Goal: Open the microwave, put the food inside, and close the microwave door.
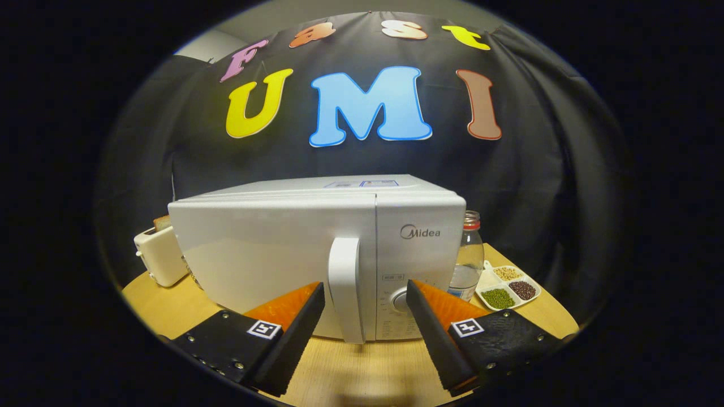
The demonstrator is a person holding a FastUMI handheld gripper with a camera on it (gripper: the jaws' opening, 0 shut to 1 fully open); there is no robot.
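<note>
Lined up on the handle, door not yet opened.

My claw (365, 294) hangs with its fingers apart, gripping nothing, and the upright handle (345, 288) of the microwave (317, 254) stands in the gap between them, just ahead of the tips. I cannot tell for sure whether either finger touches it. I hold the claw this way, I judge, so the fingers can straddle the handle and close on it to pull the door (271, 260), which sits flush and closed against the panel of knobs beside it. The microwave rests on the round wooden table (362, 373) right in front of me. Beyond my left finger a toaster (161, 254) peeks from behind it; beyond my right finger stand a clear bottle (468, 260) and a small divided dish of beans (507, 287). I cannot pick out which food is meant to go inside.
</note>
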